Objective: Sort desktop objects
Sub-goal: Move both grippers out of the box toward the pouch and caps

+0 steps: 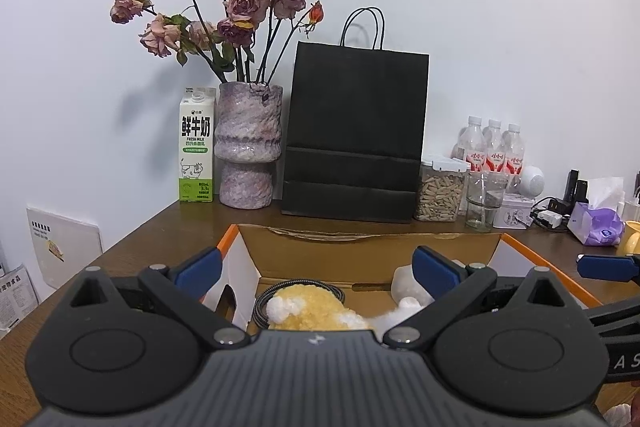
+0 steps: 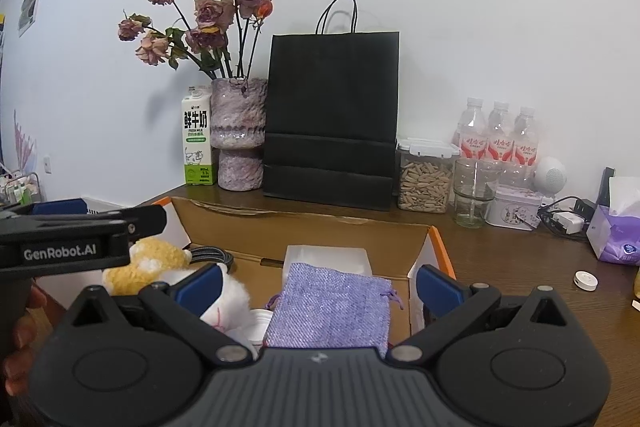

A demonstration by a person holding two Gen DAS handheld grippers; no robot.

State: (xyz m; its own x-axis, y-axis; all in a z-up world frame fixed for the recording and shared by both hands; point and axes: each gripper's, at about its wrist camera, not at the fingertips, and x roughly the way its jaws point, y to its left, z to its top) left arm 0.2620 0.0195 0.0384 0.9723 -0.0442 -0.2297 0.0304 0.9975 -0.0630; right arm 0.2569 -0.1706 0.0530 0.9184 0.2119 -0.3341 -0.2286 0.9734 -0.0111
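Note:
An open cardboard box (image 1: 360, 247) with orange edges stands on the brown desk; it also shows in the right wrist view (image 2: 304, 231). Inside lie a yellow and white plush toy (image 1: 312, 307) (image 2: 148, 263), a braided cable (image 2: 212, 255), a white foam block (image 2: 328, 259) and a purple cloth pouch (image 2: 332, 307). My left gripper (image 1: 320, 267) is open and empty above the plush toy. My right gripper (image 2: 320, 283) is open and empty above the pouch. The left gripper's body (image 2: 80, 239) shows at the left of the right wrist view.
At the back stand a milk carton (image 1: 196, 147), a vase of dried roses (image 1: 248, 147), a black paper bag (image 1: 352, 139), a seed jar (image 1: 438, 191), a glass (image 1: 484, 199), three water bottles (image 1: 494, 147), a tin (image 2: 516, 211) and a tissue pack (image 2: 616, 231). A small white disc (image 2: 585, 281) lies on the desk.

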